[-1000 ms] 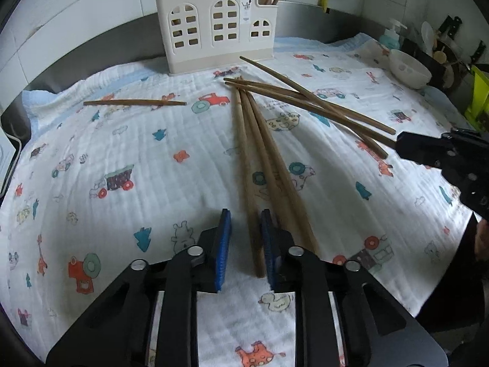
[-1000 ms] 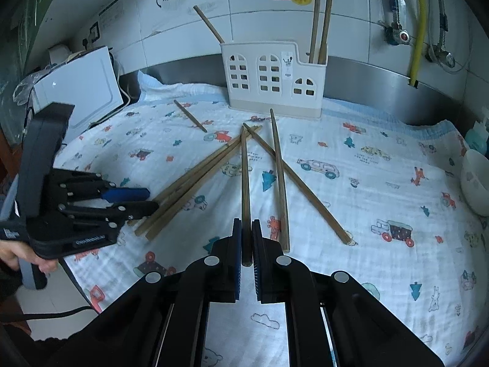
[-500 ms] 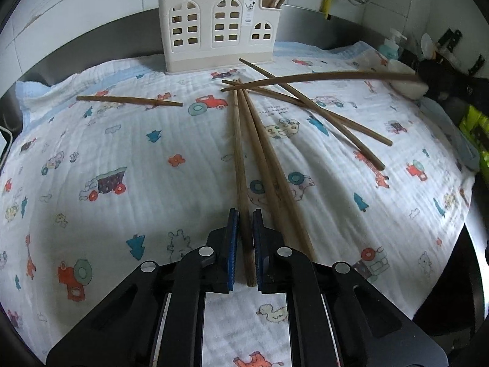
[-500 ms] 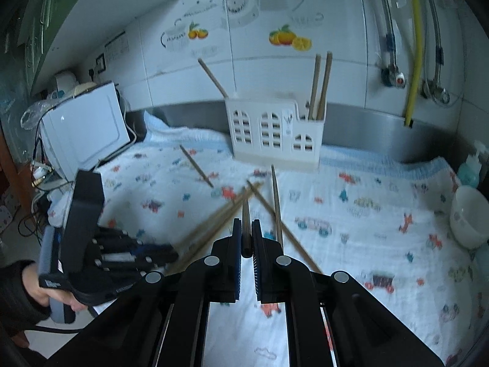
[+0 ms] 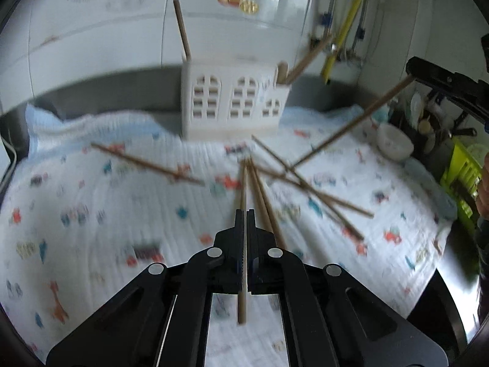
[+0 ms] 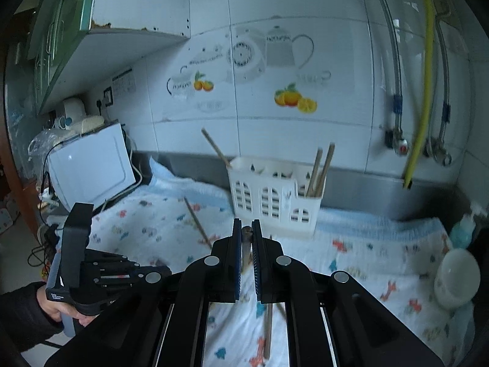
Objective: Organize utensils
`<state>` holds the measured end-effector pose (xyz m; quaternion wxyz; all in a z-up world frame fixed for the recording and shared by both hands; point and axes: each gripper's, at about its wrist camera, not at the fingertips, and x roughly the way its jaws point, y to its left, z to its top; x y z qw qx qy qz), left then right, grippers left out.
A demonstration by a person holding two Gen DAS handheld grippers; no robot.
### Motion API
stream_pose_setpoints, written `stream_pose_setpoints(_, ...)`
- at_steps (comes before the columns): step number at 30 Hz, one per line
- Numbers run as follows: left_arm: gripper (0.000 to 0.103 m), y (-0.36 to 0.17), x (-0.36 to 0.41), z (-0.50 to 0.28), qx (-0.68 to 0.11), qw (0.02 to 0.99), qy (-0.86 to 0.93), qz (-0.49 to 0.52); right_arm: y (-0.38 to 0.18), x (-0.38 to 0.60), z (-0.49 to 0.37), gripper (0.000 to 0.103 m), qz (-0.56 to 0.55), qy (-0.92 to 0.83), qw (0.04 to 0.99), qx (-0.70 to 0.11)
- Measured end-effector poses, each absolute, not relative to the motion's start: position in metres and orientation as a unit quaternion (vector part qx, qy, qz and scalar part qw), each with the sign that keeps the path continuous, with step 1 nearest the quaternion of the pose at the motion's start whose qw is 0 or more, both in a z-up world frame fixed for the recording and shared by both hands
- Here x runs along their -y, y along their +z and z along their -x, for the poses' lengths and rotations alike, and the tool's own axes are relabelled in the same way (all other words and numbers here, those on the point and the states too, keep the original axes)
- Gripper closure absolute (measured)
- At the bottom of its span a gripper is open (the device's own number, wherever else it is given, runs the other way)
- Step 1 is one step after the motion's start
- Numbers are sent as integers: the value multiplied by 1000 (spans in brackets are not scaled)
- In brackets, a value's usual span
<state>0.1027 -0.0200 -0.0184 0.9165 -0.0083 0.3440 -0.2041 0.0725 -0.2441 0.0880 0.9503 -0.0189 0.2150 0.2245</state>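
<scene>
White wall tiles with fruit pictures stand behind a counter covered by a cloth with little printed cars and animals.

Our left gripper has just been closing, and now its jaws pinch one chopstick — the stick runs straight out ahead, and its back end pokes out behind the jaws. The gripper tilts down toward the cloth. Our right gripper is shut on another chopstick. In the right wrist view we see only that stick's end between the pads. In the left wrist view the stick slants down from the right gripper, with its low tip over the pile. A hand in a dark sleeve holds the left gripper's handle.

Just past the left gripper lie the loose chopsticks, crossed over each other. We count about five in that pile, but the blur makes it hard to be sure. One more chopstick lies alone to the left.

Farther back stands the white holder with little window holes. Three sticks stand in it — one at its left end, two at its right. A white bowl sits at the right, and a white box stands at the left.
</scene>
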Motion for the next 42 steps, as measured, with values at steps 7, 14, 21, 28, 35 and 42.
stream_pose_setpoints(7,103,-14,21,-112,-361,904,-230,4,103,240,-80,96,35,223,953,-204)
stream_pose_setpoints(14,67,-47,27,-96,-400,888,-226,-30,103,238,-78,96,34,226,953,-201)
stream_pose_setpoints(21,79,-79,25,-99,-437,873,-213,-35,100,237,-76,96,37,226,952,-204)
stream_pose_setpoints(28,98,-84,22,-102,-439,875,-203,-24,100,240,-76,96,36,221,953,-204)
stream_pose_setpoints(35,98,-45,12,-102,-386,898,-212,8,113,246,-74,96,39,214,957,-191)
stream_pose_setpoints(42,98,4,4,-121,-326,920,-216,26,128,249,-83,96,35,216,958,-186)
